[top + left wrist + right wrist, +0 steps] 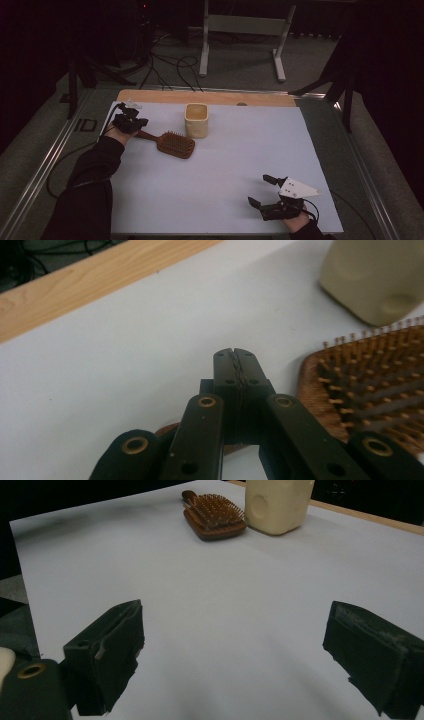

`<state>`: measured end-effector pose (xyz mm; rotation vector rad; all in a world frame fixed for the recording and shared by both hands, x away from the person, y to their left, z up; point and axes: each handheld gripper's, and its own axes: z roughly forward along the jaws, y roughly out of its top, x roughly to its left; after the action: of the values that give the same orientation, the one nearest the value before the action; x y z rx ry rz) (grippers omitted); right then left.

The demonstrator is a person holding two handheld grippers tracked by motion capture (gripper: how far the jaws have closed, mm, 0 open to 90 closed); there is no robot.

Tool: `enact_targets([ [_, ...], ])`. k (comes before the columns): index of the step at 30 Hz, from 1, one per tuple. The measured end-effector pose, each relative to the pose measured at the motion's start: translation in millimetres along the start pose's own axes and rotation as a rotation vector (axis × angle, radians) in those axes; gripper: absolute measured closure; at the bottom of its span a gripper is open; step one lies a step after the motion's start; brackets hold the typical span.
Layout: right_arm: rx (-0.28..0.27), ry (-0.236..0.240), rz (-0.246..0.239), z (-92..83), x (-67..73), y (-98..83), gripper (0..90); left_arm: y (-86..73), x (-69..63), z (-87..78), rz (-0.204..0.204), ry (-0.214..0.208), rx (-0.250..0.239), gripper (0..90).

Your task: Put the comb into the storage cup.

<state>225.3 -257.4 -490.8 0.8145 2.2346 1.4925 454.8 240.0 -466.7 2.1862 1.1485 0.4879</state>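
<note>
A brown wooden hairbrush (175, 145) lies bristles up on the white sheet, its handle pointing left. My left gripper (140, 123) sits over the end of that handle. In the left gripper view its jaws (235, 357) are shut, pads meeting with no gap. A bit of the brown handle (167, 431) shows beneath them and the brush head (370, 390) lies to the right. My right gripper (260, 190) rests near the sheet's front edge, open, with bare sheet between its jaws (240, 650). The hairbrush (215, 517) lies far ahead of it.
A cream cup (196, 120) stands upright just behind the brush head, also seen as the cup (375, 280) and the cup (277, 502). The white sheet (225, 165) covers a wooden table whose strip (210, 97) shows at the back. Cables and a desk frame (245, 30) lie on the floor beyond.
</note>
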Motion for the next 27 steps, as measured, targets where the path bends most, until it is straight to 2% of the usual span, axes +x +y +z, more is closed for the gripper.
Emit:
enact_targets([
  [10, 0.003, 0.006, 0.006, 0.2, -0.6, -0.9, 9.4, -0.3, 1.5, 22.8, 0.018, 0.003, 0.064, 90.0],
  [12, 0.003, 0.008, 0.007, 0.4, -0.7, -1.1, 9.3, -0.2, 0.0, 26.6, 0.018, 0.001, 0.062, 90.0],
  [18, 0.006, 0.01, 0.012, 1.0, -0.9, -1.7, 9.4, -0.2, -6.3, 39.4, 0.042, -0.009, 0.106, 90.0],
  [20, 0.003, 0.01, 0.013, 0.7, -0.9, -1.7, 9.4, -0.8, -7.0, 42.0, 0.053, -0.001, 0.127, 90.0],
  [27, 0.006, 0.01, 0.014, 0.9, -1.0, -1.8, 9.4, -4.9, -5.4, 44.4, 0.058, -0.01, 0.164, 90.0],
])
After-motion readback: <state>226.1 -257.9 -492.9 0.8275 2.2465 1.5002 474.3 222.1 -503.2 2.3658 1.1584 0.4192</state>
